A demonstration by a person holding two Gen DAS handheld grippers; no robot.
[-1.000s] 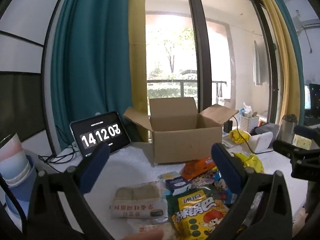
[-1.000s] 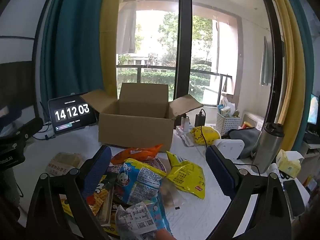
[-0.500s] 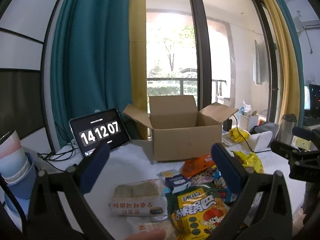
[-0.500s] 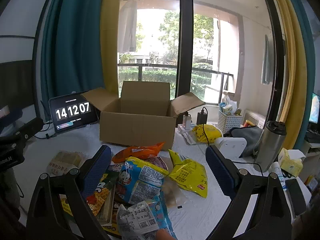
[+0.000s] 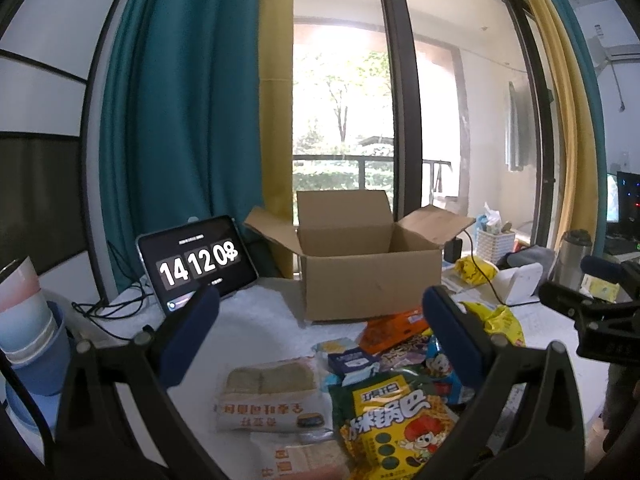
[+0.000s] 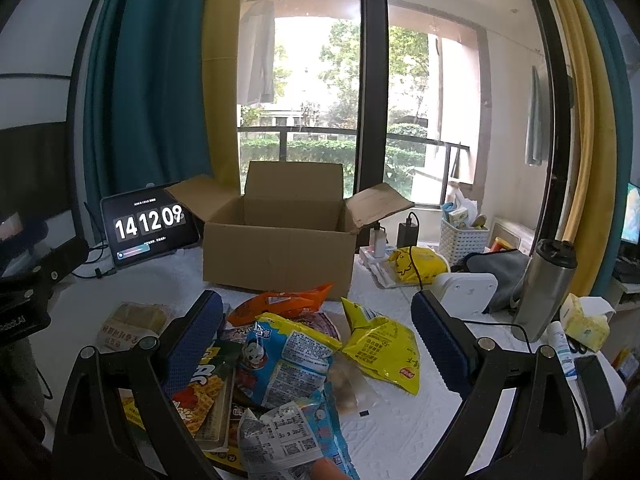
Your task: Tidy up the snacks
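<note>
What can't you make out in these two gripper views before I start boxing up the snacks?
- Cardboard box floor: hidden by its front wall, both views.
- Snacks low in the pile: covered by upper bags.
- Tablet small text: too small; last digit blurred in the left view.
- Bread pack: cut off by the bottom edge, left view.

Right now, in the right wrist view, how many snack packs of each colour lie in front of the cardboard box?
orange pack: 1
yellow pack: 1
blue-and-white packs: 2
green-and-yellow pack: 1
pale bread pack: 1
Total: 6 that show clearly; others lie partly hidden in the pile and cannot be counted.
</note>
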